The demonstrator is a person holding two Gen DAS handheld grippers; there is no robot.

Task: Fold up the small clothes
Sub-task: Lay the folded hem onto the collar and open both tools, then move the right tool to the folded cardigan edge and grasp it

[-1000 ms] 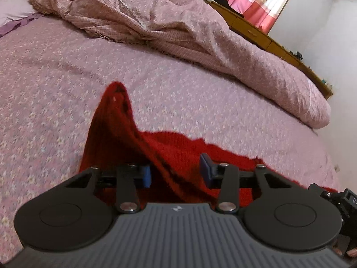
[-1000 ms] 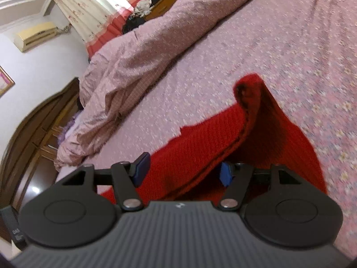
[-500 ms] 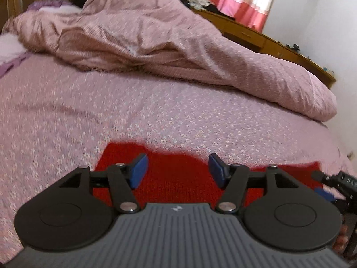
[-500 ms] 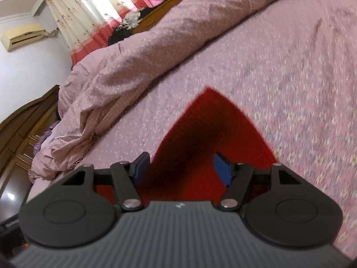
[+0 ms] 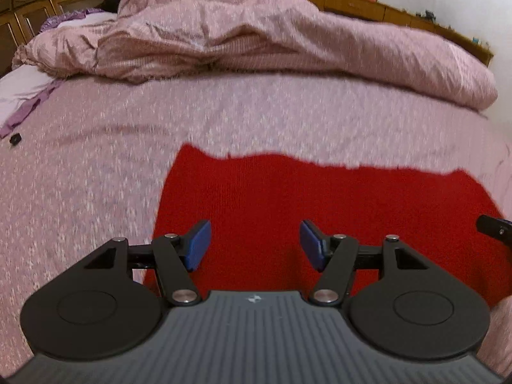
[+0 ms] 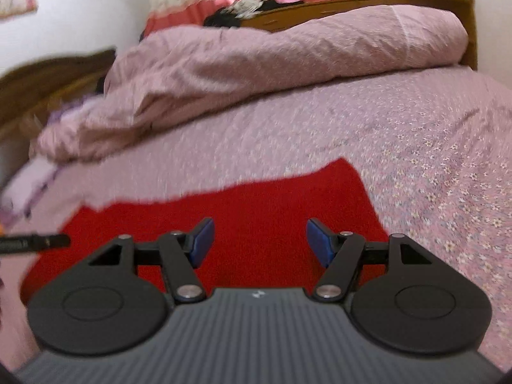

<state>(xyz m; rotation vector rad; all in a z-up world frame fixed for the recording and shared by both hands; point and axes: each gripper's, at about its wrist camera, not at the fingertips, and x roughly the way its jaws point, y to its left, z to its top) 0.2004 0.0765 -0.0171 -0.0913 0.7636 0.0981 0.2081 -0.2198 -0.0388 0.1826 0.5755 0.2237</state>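
The red knitted garment (image 5: 320, 204) lies flat on the bed (image 5: 96, 160). Both the left gripper (image 5: 255, 244) and the right gripper (image 6: 260, 242) have wide, empty fingers above it. It looks soft and limp, so an edge or corner seems the best place to pinch.

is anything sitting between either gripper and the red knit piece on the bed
Nothing visible. The red knit garment lies flat on the bedsheet, directly beyond the open left gripper and right gripper. The bunched duvet lies beyond it.

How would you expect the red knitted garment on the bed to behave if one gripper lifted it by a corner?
The red knitted garment lies flat, following the bedspread, so it would probably droop limply. Its knit texture likely grips the blue pads rather than slipping. It looks thin, probably light.
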